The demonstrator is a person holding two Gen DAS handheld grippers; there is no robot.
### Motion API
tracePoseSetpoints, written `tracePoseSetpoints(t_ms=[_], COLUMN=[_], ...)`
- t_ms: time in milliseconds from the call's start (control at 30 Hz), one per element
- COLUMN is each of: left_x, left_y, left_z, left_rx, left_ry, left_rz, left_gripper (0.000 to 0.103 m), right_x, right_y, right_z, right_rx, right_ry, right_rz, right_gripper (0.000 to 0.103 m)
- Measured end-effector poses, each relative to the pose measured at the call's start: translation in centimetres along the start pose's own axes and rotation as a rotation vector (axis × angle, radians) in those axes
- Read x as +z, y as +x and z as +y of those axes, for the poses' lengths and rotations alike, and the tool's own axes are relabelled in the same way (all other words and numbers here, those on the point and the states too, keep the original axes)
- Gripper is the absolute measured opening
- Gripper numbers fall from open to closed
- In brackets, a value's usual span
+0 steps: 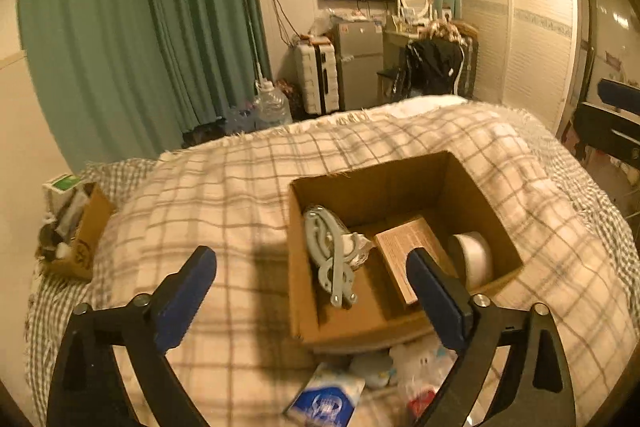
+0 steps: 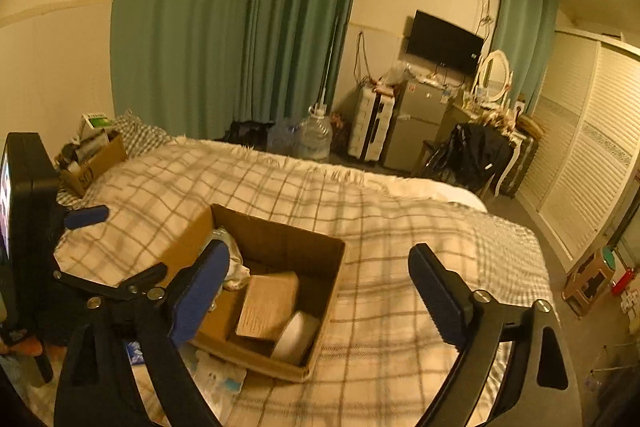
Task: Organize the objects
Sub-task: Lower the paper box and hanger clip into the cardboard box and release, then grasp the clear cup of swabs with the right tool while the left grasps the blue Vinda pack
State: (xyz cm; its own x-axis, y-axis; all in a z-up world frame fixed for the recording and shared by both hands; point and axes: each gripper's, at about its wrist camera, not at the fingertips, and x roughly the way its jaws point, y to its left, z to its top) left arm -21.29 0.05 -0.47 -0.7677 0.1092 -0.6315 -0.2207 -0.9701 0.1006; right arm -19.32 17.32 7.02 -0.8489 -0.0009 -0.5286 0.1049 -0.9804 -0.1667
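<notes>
1. Two tools were in view, and both stood with fingers wide apart, clamped on nothing. The left tool [image 1: 312, 291] hovered over the near edge of the cardboard box [image 1: 400, 187]; the right tool [image 2: 320, 291] hovered over the box's right wall and the blanket just beside it.
2. The cardboard box rested on the plaid blanket [image 1: 224, 195] of the bed, open at the top.
3. Three items lay inside the box:
   - a grey plastic hanger-like piece [image 1: 330, 259] against the left wall, leaning on a crumpled white item;
   - a flat brown carton [image 1: 412, 251] in the middle, tilted;
   - a white round item [image 1: 474, 259], possibly a tape roll, against the right wall.
4. Several items lay on the bed outside the box, just beside its near edge: a blue and white packet [image 1: 326, 401] and a heap of pale plastic-wrapped goods [image 1: 416, 371]. Their exact kind could not be told.
5. A second, smaller box [image 1: 86, 239] full of oddments stood well apart at the far left of the bed.
6. Judged progress: the task appeared partly done. Three items were stowed; the loose packets near the box remained to be gathered, and room was left in the box's near half.
</notes>
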Motion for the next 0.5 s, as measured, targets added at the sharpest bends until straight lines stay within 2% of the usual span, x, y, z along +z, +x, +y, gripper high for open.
tracePoseSetpoints(t_ms=[100, 267, 367, 500], left_x=[-1.5, -5.0, -8.0, -11.7], left_y=[-2.9, -5.0, -4.9, -3.6], left_z=[1.1, 1.9, 1.8, 1.7], left_rx=[0.001, 0.036, 0.051, 0.079], left_ry=[-0.033, -0.085, -0.117, -0.155], left_rz=[-0.007, 0.039, 0.083, 0.118], left_gripper=[0.103, 0.103, 0.103, 0.103], right_x=[-0.6, -3.4, -6.0, -10.3], right_y=[-3.3, -6.0, -5.6, -3.1], right_z=[0.3, 1.1, 2.7, 5.2], right_rx=[-0.006, 0.000, 0.017, 0.036], right_ry=[-0.002, 0.017, 0.023, 0.064], right_rz=[0.002, 0.029, 0.079, 0.166], right_gripper=[0.092, 0.092, 0.092, 0.092])
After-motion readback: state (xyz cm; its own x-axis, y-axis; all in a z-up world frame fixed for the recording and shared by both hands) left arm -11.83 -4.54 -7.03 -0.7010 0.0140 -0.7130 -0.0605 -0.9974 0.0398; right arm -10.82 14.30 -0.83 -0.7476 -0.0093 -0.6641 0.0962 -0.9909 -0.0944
